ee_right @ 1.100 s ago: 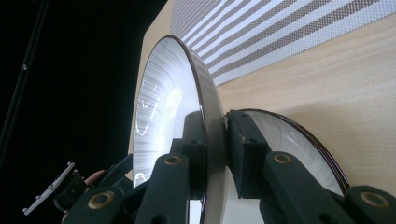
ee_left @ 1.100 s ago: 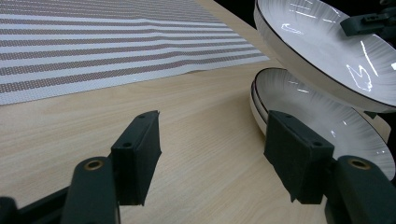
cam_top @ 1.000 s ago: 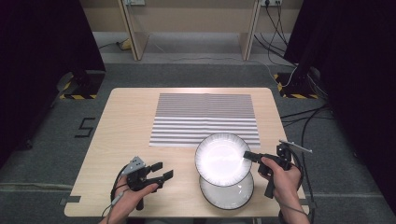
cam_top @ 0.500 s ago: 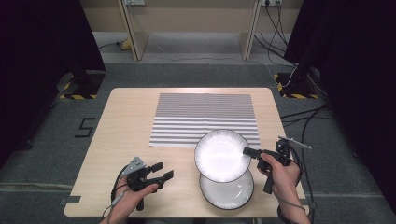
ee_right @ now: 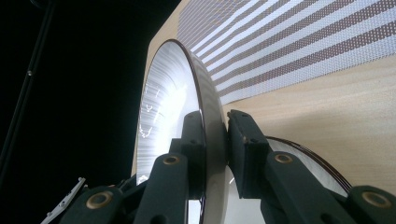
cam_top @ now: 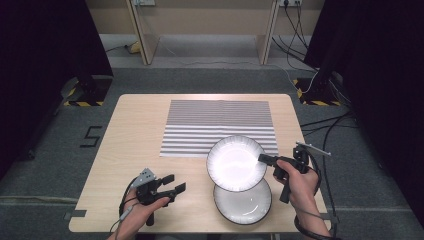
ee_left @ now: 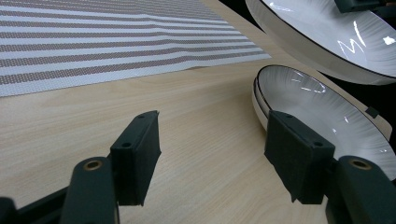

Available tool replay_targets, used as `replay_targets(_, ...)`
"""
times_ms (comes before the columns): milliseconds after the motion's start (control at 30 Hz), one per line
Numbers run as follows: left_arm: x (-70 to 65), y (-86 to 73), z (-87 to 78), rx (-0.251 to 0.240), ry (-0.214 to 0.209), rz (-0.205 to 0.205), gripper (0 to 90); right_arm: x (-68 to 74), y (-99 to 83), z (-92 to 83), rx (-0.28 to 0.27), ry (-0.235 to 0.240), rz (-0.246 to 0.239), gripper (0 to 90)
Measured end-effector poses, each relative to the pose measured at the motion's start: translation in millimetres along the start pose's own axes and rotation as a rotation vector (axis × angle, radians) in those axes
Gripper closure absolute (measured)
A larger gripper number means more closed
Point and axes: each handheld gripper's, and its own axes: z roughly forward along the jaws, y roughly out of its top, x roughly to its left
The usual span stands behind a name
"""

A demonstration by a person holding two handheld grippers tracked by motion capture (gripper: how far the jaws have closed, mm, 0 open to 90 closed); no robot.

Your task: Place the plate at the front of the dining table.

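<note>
A white ribbed plate [cam_top: 236, 162] with a dark rim hangs tilted above the table, its far edge over the striped placemat [cam_top: 217, 125]. My right gripper [cam_top: 264, 159] is shut on its right rim; in the right gripper view the two jaws of that gripper [ee_right: 215, 126] pinch the plate [ee_right: 163, 102] on both faces. Under it, near the front edge, lies a short stack of matching plates [cam_top: 243, 202], also visible in the left gripper view [ee_left: 317, 107]. My left gripper [cam_top: 172, 184] rests low at the front left, open [ee_left: 212, 126], with nothing between its jaws.
The light wooden table [cam_top: 135, 150] has bare room left of the placemat and in front of it. Dark curtains stand at both sides. Cables lie on the floor to the right and behind.
The held plate and my right gripper have shifted slightly away from me toward the placemat, uncovering more of the stack below. The left gripper has not moved.
</note>
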Motion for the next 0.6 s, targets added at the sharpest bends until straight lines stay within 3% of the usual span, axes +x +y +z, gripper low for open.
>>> replay_targets(600,0.9,-1.6,0.1,0.001,0.002,-0.005,34.9,1.9,7.9,9.9,-0.002,-0.004,0.008,76.0)
